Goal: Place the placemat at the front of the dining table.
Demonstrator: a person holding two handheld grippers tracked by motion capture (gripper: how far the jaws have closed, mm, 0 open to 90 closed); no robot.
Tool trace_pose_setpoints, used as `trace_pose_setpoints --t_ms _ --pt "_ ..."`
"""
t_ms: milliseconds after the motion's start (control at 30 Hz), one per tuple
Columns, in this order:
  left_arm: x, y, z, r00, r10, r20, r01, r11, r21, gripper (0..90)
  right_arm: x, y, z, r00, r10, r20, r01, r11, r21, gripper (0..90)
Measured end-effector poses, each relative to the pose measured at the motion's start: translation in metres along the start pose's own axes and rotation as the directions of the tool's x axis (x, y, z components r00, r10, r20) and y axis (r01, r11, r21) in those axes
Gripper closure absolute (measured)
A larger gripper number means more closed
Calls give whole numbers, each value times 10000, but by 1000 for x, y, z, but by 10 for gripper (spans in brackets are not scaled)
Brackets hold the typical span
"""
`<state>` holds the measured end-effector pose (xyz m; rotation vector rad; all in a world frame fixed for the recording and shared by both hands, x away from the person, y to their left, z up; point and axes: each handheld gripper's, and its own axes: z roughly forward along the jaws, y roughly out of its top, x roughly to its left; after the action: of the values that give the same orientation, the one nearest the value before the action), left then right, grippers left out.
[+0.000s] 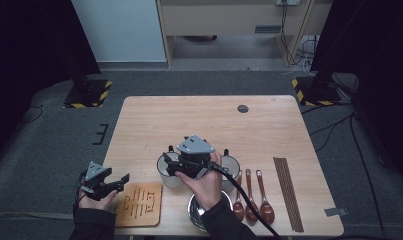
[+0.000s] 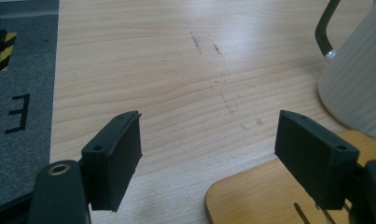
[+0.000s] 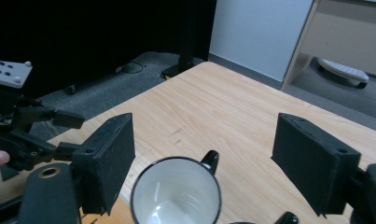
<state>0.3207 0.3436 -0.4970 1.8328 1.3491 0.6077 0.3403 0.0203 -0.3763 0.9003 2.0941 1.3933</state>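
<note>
Nearest the person, a steel bowl [image 1: 198, 210] sits under the right forearm, flanked by a slotted wooden trivet [image 1: 140, 204] and three brown spoons [image 1: 251, 196] with chopsticks [image 1: 288, 192]. Over the trivet's left edge the left gripper [image 1: 118, 183] hangs with jaws spread and empty. Farther in, the right gripper [image 3: 202, 154] hovers with jaws apart over a white mug [image 3: 176, 191], a second mug [image 1: 230, 167] just beside it, on the table [image 1: 214, 120].

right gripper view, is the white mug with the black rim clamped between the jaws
No, the white mug with the black rim sits below the right gripper, whose jaws stand wide apart.
</note>
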Motion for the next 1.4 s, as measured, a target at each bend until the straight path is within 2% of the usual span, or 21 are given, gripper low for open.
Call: trace_pose_setpoints --t_ms 300,700,833,1400 --pt "1 0 -1 10000 -90 4 90 10000 -26 219 18 -5 9 9997 -150 -215 150 9999 19 211" --pt "2 0 -1 9999 -112 -68 111 9999 -103 219 45 -16 24 9981 -309 -539 328 9989 346 211" --pt "3 0 -1 9999 -137 -80 136 9999 -102 218 55 -23 30 9972 -253 -698 288 9984 494 211" --pt "2 0 -1 9998 -167 -55 166 9999 -47 210 81 -52 45 9942 -304 -1029 424 9923 1162 216"
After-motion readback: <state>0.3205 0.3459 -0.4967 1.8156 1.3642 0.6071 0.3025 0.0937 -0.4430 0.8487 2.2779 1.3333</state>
